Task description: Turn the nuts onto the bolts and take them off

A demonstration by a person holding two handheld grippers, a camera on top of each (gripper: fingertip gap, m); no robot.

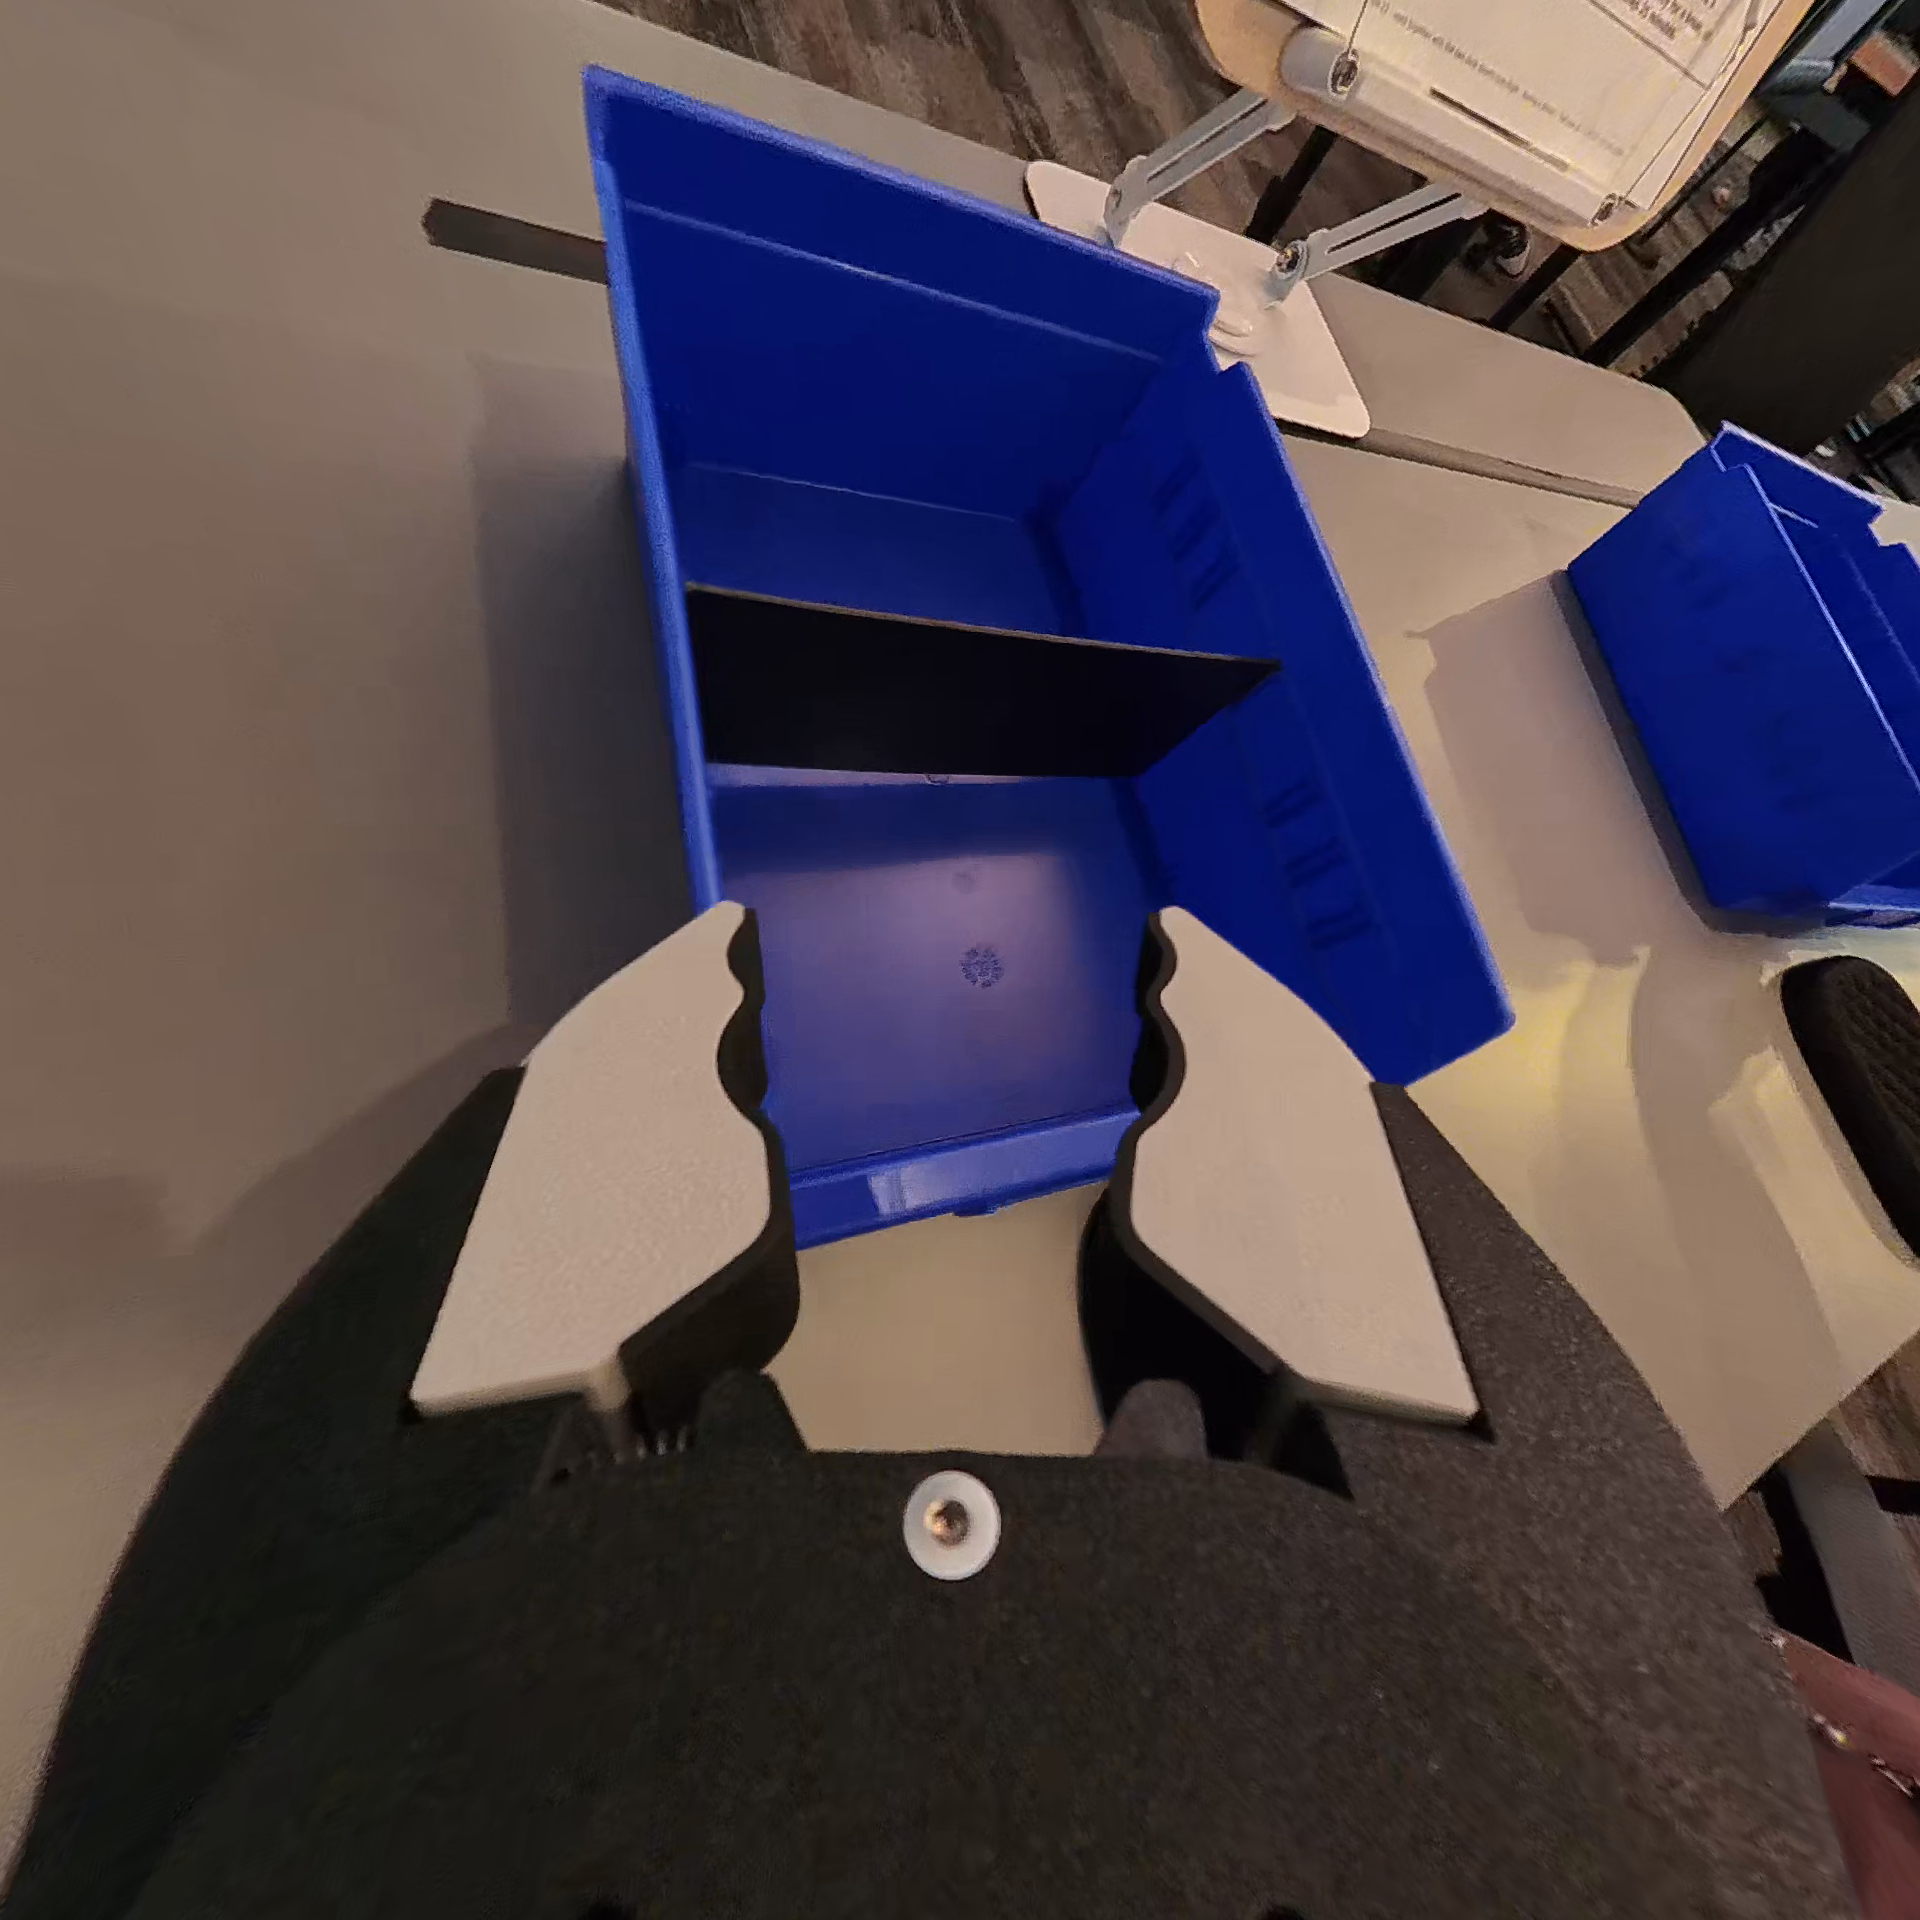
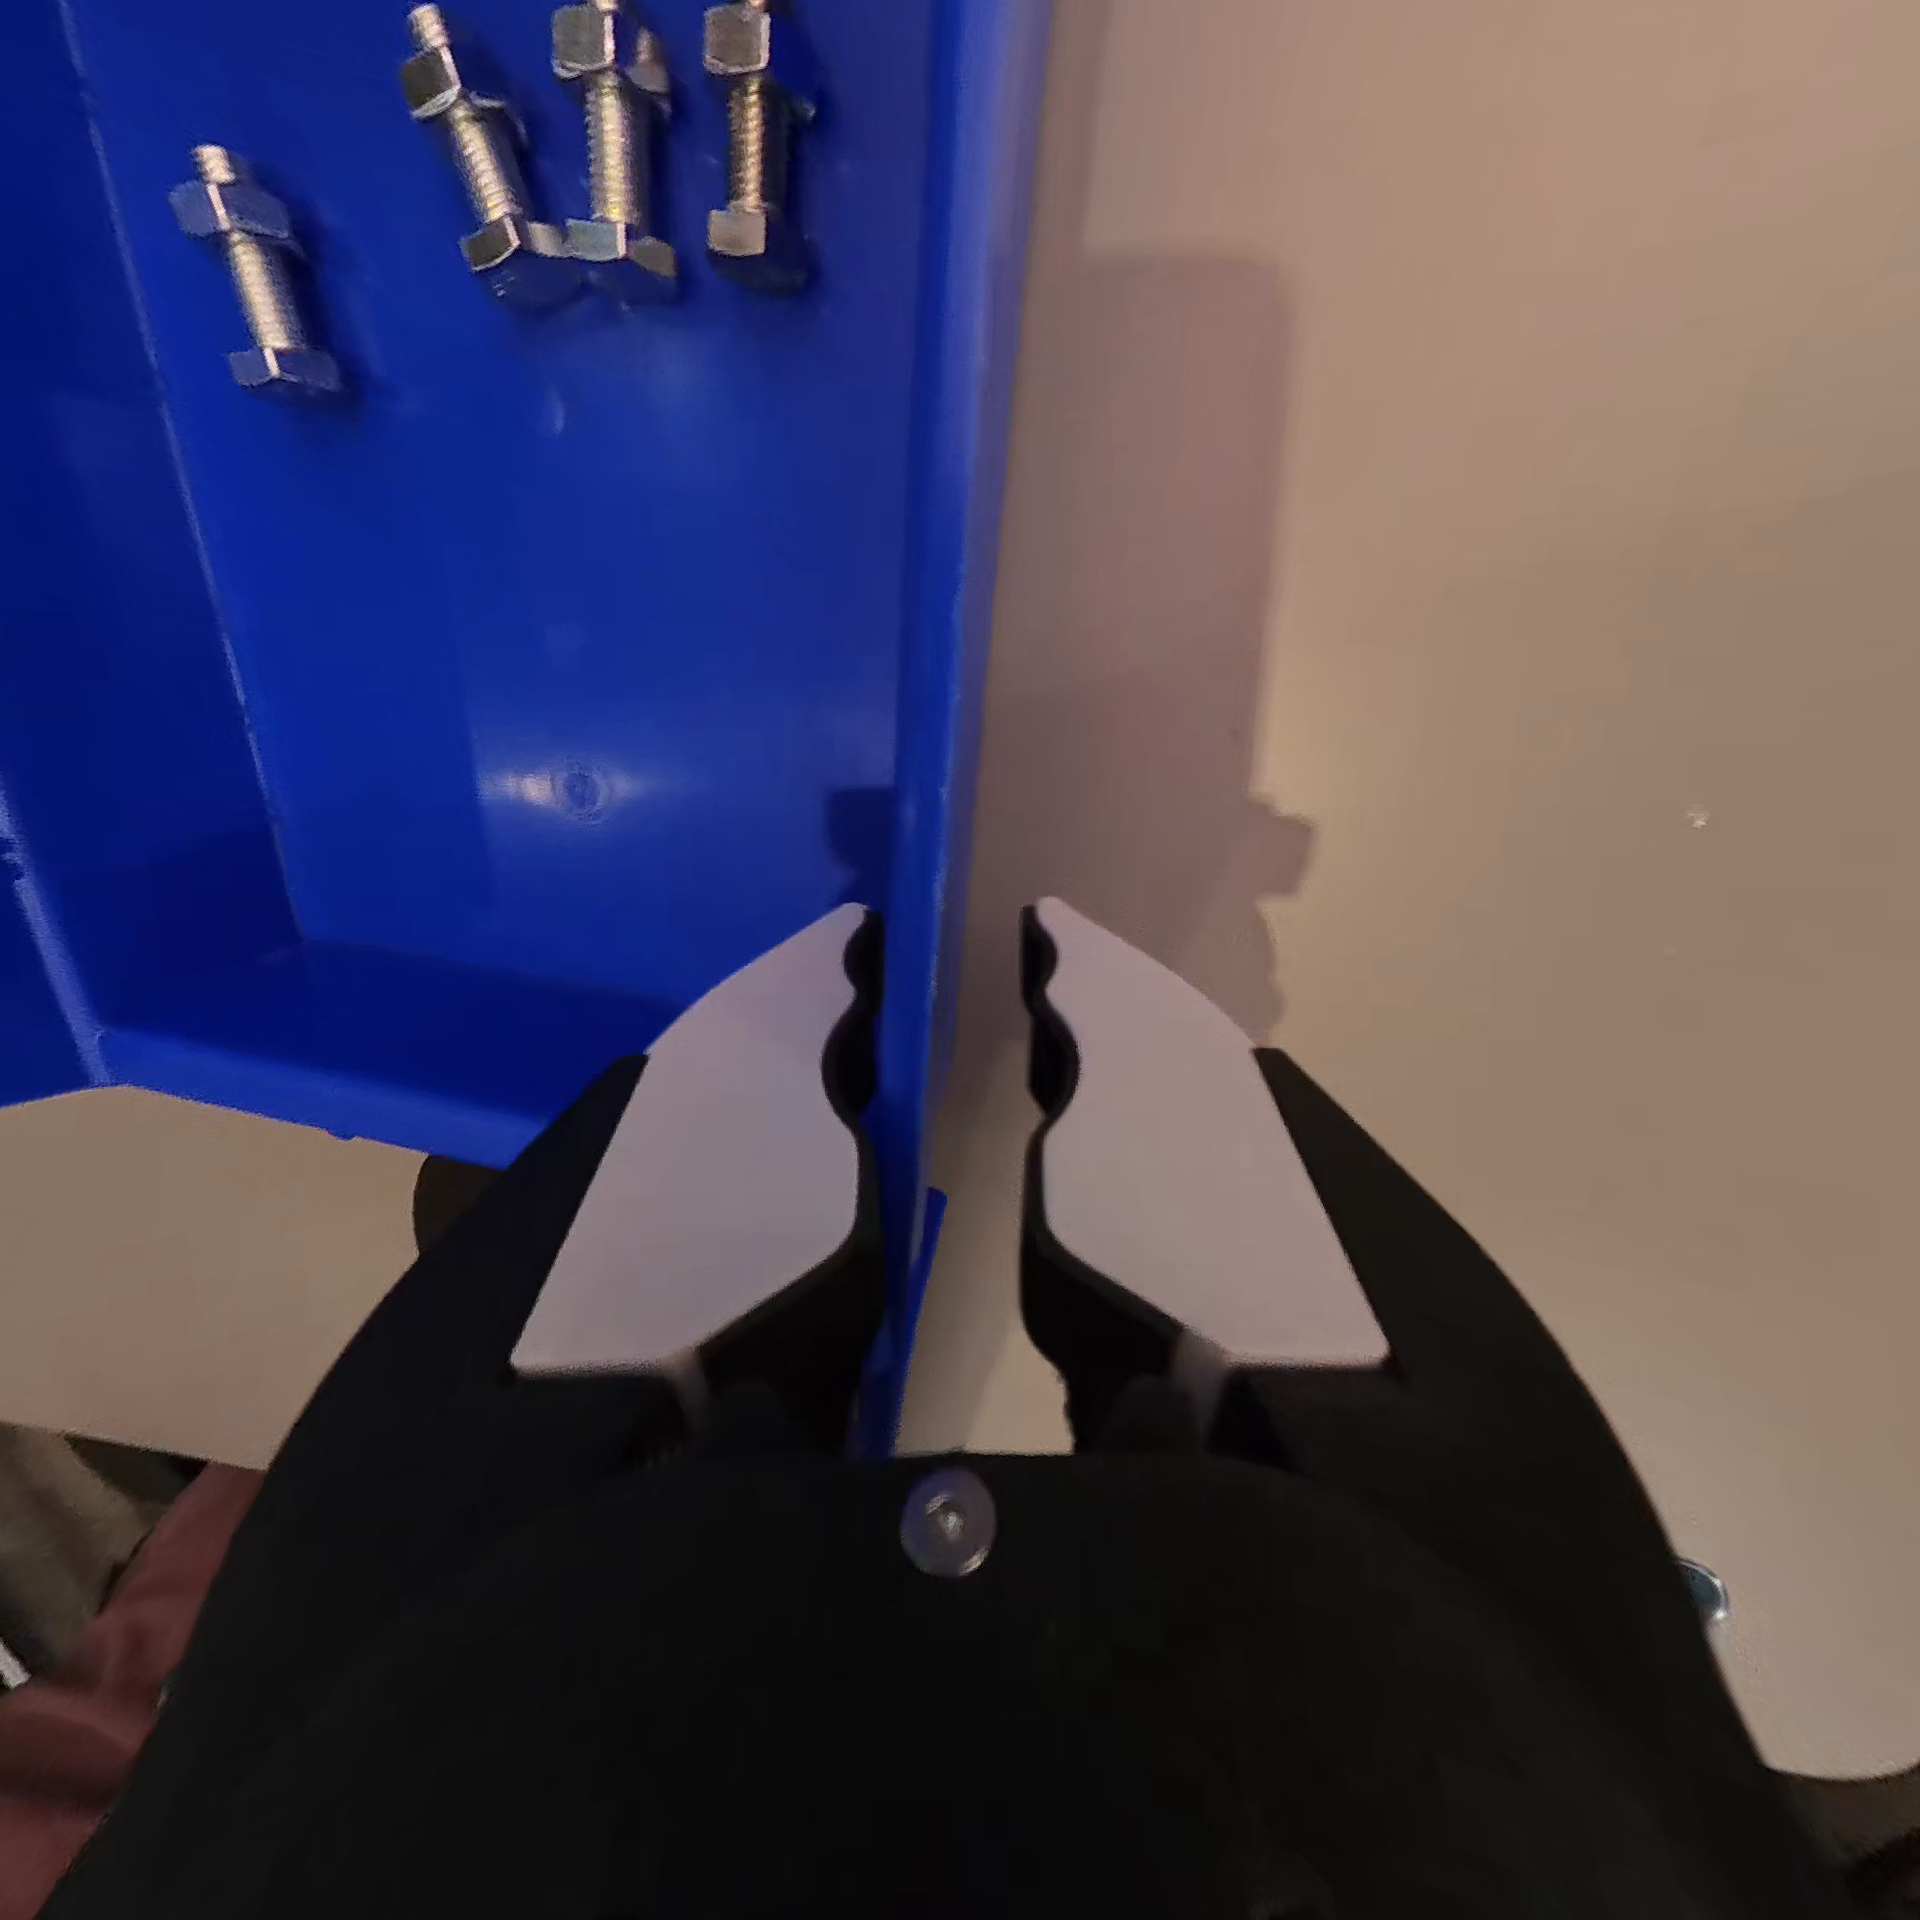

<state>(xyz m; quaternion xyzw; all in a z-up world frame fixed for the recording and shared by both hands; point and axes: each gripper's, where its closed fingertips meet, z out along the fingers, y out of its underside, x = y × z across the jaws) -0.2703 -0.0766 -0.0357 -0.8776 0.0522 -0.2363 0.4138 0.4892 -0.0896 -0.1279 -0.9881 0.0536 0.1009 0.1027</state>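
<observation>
1. Left gripper (image 1: 948,1023): jaws spread wide, nothing between them, poised over the near compartment of a blue bin (image 1: 1278,727) with a black divider (image 1: 935,691).
2. Right gripper (image 2: 951,997): jaws parted, straddling the side wall of a second blue bin (image 2: 925,727) (left finger touching it, right finger apart).
3. Four bolts (image 2: 613,156) with nuts (image 2: 582,47) threaded on lie on that bin's floor, well ahead of the fingers.

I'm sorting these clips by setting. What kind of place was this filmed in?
Probably an office or lab workspace: grey tables carrying blue parts bins, a monitor-arm stand, and bolts with nuts in one bin.
</observation>
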